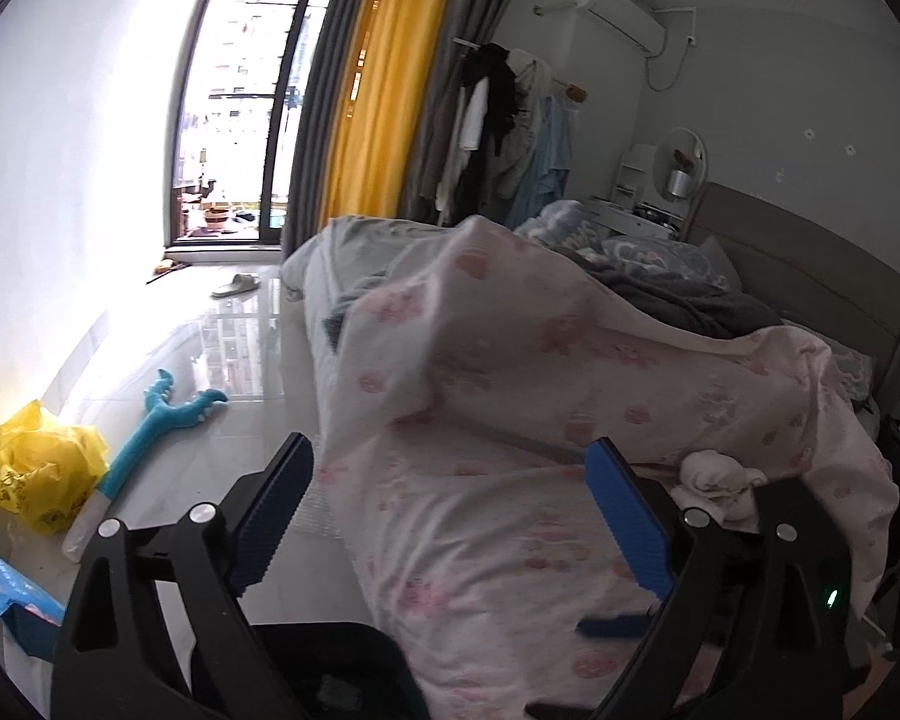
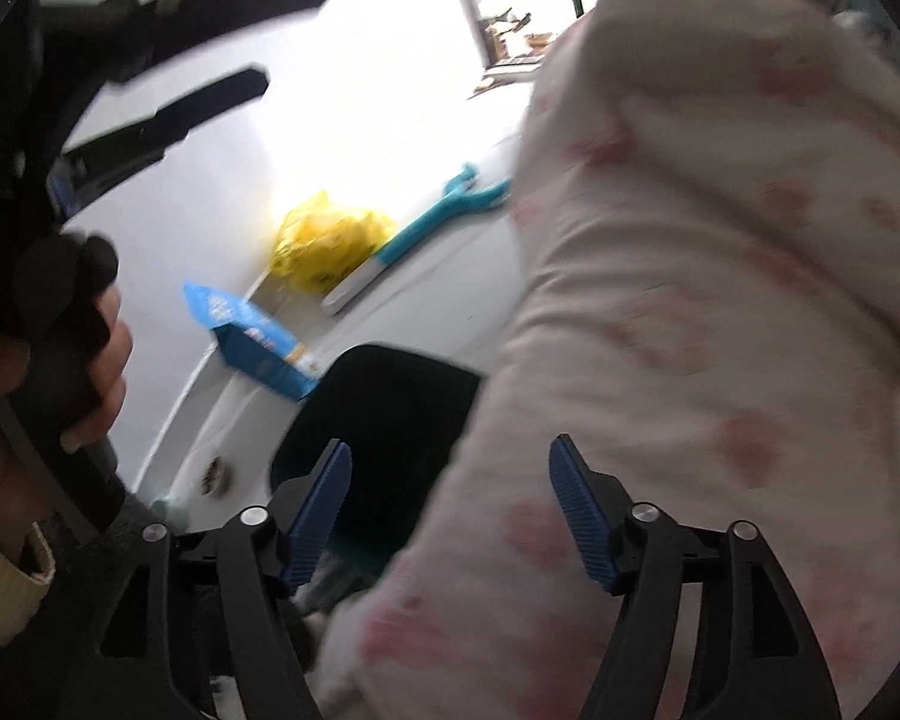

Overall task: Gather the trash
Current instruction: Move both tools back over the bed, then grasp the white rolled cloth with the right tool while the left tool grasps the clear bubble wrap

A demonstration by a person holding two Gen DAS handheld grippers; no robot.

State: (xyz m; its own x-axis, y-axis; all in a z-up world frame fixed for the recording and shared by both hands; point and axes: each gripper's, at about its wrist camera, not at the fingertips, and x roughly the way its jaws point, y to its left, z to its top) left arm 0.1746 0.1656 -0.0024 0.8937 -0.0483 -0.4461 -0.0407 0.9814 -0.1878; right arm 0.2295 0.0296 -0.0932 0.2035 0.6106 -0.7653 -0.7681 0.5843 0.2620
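Trash sits by the wall: yellow bag [image 1: 45,468] and blue packet [image 1: 12,594] on the floor, well apart from both tools. Left gripper [image 1: 450,516] and right gripper [image 2: 450,510] both spread, empty. Risk: the pink quilt [image 1: 510,420] drapes close, so either gripper could snag fabric.

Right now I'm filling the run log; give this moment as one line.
left gripper: open, empty | right gripper: open, empty | yellow bag: on floor by wall | black bin: below grippers

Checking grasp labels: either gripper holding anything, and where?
Nothing held. Left gripper and right gripper are open, the pink-patterned white quilt just beyond them.
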